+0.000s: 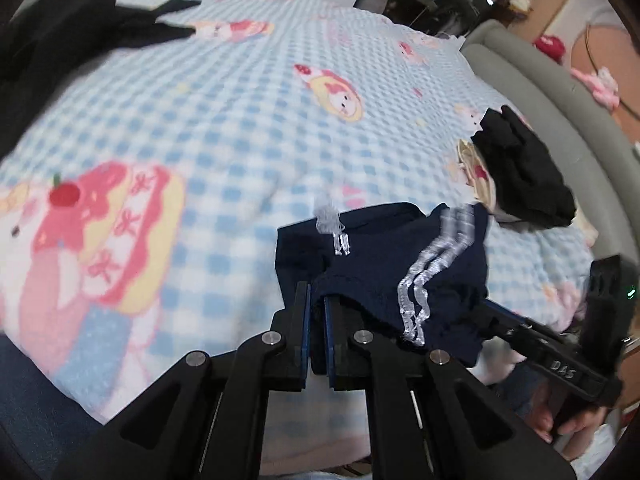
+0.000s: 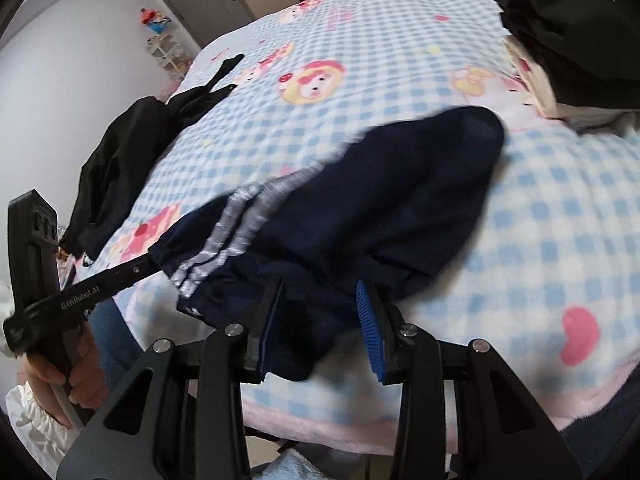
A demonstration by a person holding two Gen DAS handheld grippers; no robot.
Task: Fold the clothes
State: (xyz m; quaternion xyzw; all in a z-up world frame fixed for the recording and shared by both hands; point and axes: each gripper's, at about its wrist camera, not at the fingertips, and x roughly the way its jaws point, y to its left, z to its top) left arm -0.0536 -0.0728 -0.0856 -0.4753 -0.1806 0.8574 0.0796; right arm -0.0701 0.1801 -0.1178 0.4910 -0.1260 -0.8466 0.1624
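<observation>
A pair of navy shorts [image 1: 380, 256] with white side stripes hangs bunched just above the near part of a blue-checked cartoon blanket [image 1: 224, 112]. My left gripper [image 1: 316, 292] is shut on one edge of the shorts, with cloth pinched between its blue pads. In the right wrist view the same shorts [image 2: 400, 208] drape over my right gripper [image 2: 320, 288], whose jaws stand partly apart with a thick bunch of navy cloth clamped between them. The left gripper [image 2: 148, 264] shows there at the left, gripping the striped end.
A folded black garment [image 1: 520, 172] lies on a small stack at the blanket's right side, beside a grey padded bed frame [image 1: 560, 92]. Another black garment [image 1: 60, 28] sprawls at the far left corner. A person's hand [image 2: 52, 376] holds the left gripper's handle.
</observation>
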